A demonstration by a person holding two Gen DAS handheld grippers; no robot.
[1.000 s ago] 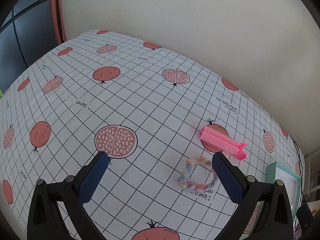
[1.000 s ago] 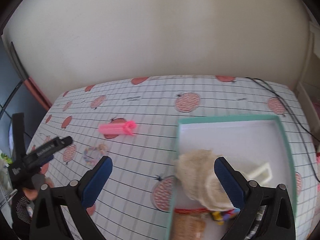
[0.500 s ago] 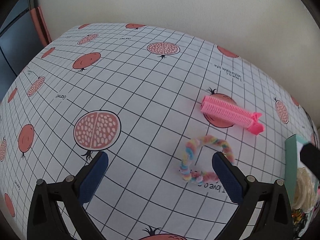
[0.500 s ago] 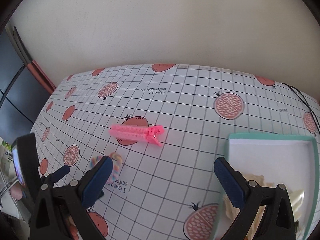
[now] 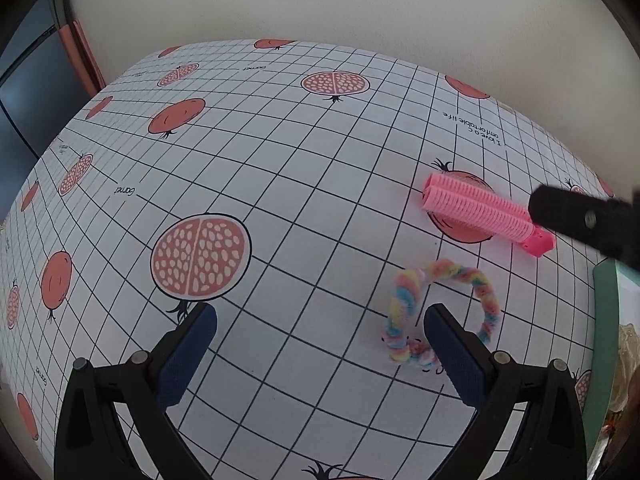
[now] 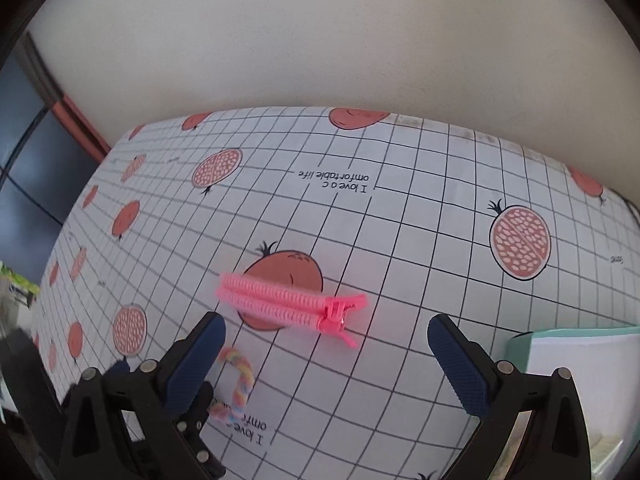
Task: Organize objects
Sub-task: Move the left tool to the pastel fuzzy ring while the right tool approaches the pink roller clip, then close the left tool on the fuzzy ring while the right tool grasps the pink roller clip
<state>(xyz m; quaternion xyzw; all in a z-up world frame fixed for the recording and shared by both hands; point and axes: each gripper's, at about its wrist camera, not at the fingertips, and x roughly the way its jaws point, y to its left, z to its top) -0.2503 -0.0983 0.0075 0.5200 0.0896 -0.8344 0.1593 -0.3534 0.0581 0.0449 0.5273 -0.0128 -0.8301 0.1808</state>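
Both grippers hang over the table with jaws spread wide and nothing between them. Left gripper (image 5: 320, 344) sits low over the pomegranate-print tablecloth (image 5: 280, 184), its right-hand finger (image 5: 456, 360) lying across the ring of a pastel rainbow chenille loop (image 5: 404, 312), so it is not yet lined up to pinch it. Right gripper (image 6: 326, 360) faces the pink hair-roller clip (image 6: 288, 304), which lies flat just ahead of its fingertips. A teal-rimmed box (image 6: 568, 360) stands to the right, with some cream-coloured item inside at the left view's edge. By my judgement, the clip and the loop remain to be boxed.
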